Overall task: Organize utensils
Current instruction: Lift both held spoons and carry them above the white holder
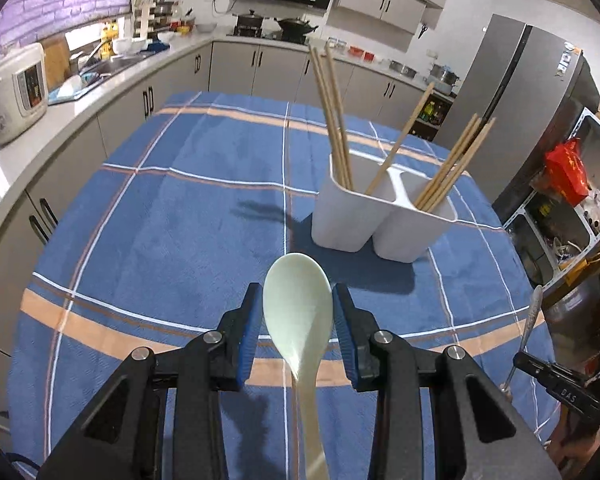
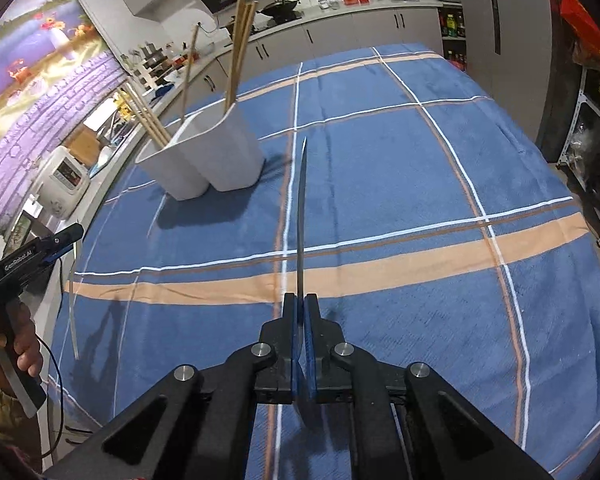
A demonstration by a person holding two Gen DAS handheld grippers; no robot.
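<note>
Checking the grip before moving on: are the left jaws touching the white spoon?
Touching. The left wrist view shows both blue pads pressed against the white spoon's bowl edges.

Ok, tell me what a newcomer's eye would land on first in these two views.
First the pale spoon, bowl forward, clamped between the left gripper pads low in the left wrist view. Next the thin metal utensil, seen edge-on, pinched in the shut right gripper and pointing up the blue plaid tablecloth. Behind both stands the white divided holder, bristling with wooden chopsticks.

Right gripper (image 2: 300, 308) clamps a thin metal utensil (image 2: 302, 216).
</note>
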